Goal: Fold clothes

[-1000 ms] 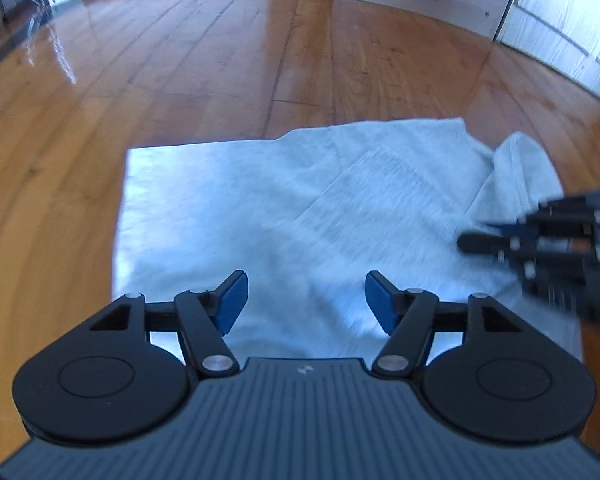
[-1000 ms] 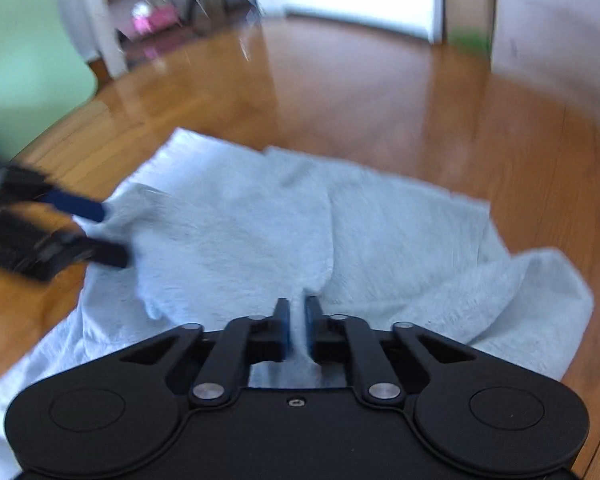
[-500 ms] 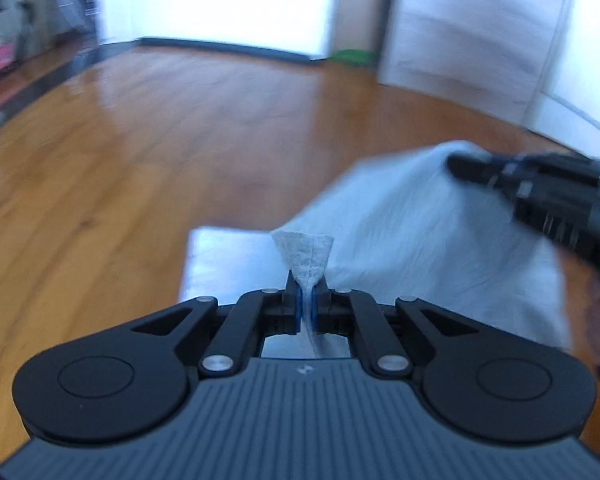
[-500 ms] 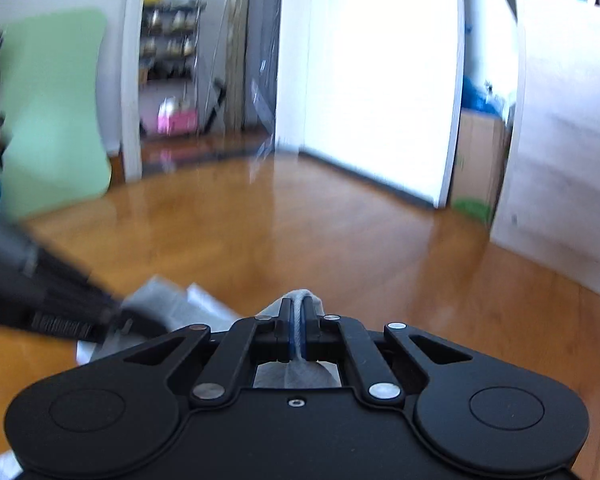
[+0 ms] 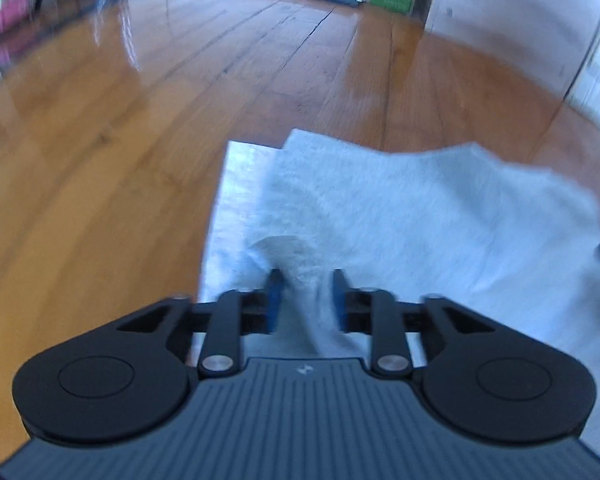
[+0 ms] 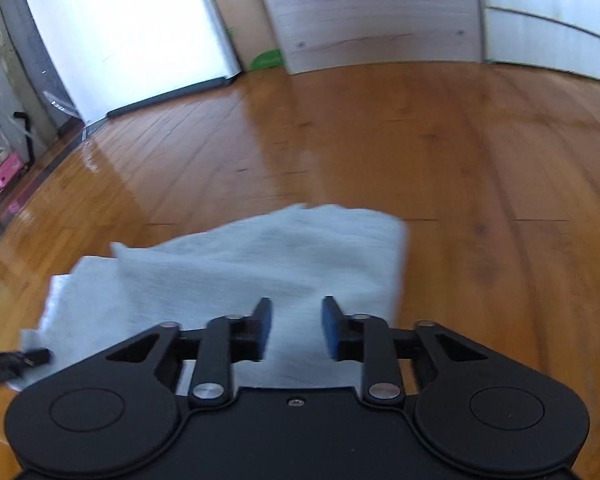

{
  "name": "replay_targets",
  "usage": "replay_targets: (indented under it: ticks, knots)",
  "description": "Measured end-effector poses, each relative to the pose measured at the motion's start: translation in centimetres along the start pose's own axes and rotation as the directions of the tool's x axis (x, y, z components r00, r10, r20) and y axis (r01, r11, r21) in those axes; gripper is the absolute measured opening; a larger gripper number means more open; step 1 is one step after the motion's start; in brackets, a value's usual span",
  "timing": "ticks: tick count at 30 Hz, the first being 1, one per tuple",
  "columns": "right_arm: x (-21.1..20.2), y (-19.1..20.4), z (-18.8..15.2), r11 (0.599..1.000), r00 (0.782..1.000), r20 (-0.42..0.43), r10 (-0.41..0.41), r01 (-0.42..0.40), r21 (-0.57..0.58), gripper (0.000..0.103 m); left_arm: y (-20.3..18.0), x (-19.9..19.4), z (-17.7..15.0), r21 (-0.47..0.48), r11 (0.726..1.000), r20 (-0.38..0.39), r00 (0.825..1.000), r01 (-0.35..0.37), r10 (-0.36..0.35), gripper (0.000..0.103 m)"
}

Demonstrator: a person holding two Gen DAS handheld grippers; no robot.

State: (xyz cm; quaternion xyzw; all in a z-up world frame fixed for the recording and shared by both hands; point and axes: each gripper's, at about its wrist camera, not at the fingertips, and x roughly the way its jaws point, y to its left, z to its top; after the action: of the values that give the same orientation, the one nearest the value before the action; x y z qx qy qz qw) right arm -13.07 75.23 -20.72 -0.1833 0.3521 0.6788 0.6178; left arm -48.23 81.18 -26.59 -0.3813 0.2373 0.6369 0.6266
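No readable writing anywhere; both the left gripper (image 5: 306, 300) and right gripper (image 6: 296, 330) jaws have just been opening, sitting apart over the folded grey garment (image 5: 400, 208) on the wooden floor (image 5: 140, 100).

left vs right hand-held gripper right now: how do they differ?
Left hand-held gripper: a raised tuft of the grey garment stands between its jaws. Right hand-held gripper: only flat cloth lies under its gap. The left body is ribbed grey, the right plain black. Shared: both have just been opening, blue pads apart, gripping nothing.

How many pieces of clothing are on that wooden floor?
1: a single pale grey garment, folded over itself on the wooden floor, lying just ahead of both grippers. Nothing else shows.
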Motion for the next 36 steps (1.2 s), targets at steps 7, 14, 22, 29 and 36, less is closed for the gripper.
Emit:
replay_targets:
  ticks: [7, 14, 22, 29, 36]
  knots:
    - [1.1, -3.9, 1.5, 0.997, 0.998, 0.045, 0.052, -0.054, 0.056, 0.046, 0.7, 2.2, 1.5, -0.103, 0.994, -0.054, 0.997, 0.045, -0.05, 0.056]
    - [5.0, 0.1, 5.5, 0.952, 0.946, -0.11, 0.305, -0.303, 0.033, 0.046, -1.4, -0.9, 1.3, 0.103, 0.989, 0.104, 0.987, 0.108, -0.119, 0.008]
    - [10.3, 5.5, 7.1, 0.943, 0.884, -0.331, 0.331, -0.293, 0.159, 0.055, -3.0, -1.8, -0.9, 0.194, 0.967, 0.094, 0.978, 0.166, -0.187, 0.009]
    - [10.0, 10.6, 4.7, 0.943, 0.93, -0.251, 0.269, -0.308, -0.13, 0.065, -2.3, 0.1, -1.8, 0.148, 0.982, 0.036, 0.992, 0.118, -0.124, 0.009]
    - [6.7, 14.4, 1.8, 0.856, 0.972, 0.053, 0.227, -0.173, -0.488, 0.004, -1.1, -4.0, -1.0, 0.038, 0.999, 0.278, 0.96, 0.022, -0.031, 0.009]
